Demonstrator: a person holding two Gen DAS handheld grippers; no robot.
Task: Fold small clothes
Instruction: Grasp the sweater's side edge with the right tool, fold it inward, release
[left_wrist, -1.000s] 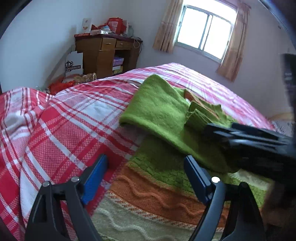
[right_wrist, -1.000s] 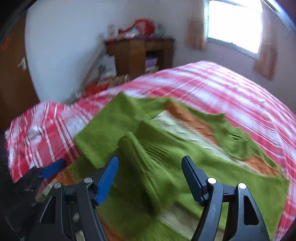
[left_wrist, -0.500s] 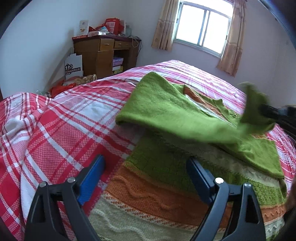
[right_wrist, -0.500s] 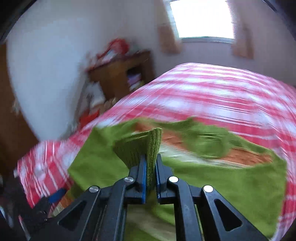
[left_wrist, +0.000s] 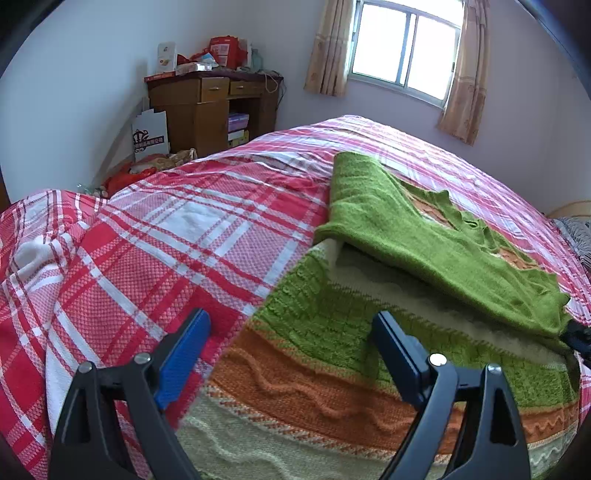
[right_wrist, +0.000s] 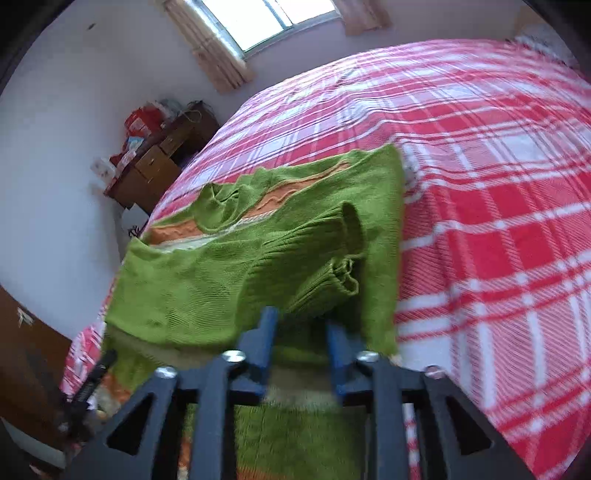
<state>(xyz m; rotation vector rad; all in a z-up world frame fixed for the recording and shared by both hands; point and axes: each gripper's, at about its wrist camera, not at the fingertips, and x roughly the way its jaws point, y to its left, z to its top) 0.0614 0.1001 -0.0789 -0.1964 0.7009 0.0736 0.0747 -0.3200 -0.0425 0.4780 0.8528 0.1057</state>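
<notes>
1. Left wrist view: your left claw (left_wrist: 291, 354) is spread wide and grips nothing. It hovers over the near left edge of the sweater (left_wrist: 369, 332), one blue finger (left_wrist: 183, 354) above the red plaid bedspread (left_wrist: 166, 240) and the other above the green knit.
2. Your sweater lies flat on the bed, with green, orange and cream bands showing at its lower part. A plain green sleeve (left_wrist: 424, 243) is folded diagonally across the chest, running from the far left shoulder down to the right edge.
3. At that right edge, a dark piece of your other tool shows just beside the end of the sleeve.
4. Right wrist view: your right claw (right_wrist: 301, 343) has its jaws parted by a narrow gap, released. The ribbed cuff (right_wrist: 332, 273) lies just ahead of the fingertips (right_wrist: 267, 325), resting on the folded sleeve (right_wrist: 221, 280). The blur does not let you tell whether the tips touch the cloth.
5. Your sweater (right_wrist: 280, 199) sits near the left side of the bed in this view, with open bedspread (right_wrist: 498, 184) to its right.
6. Beyond the bed, a wooden cabinet (left_wrist: 210, 107) with red packets on top stands against the white wall, near a curtained window (left_wrist: 402, 48).
</notes>
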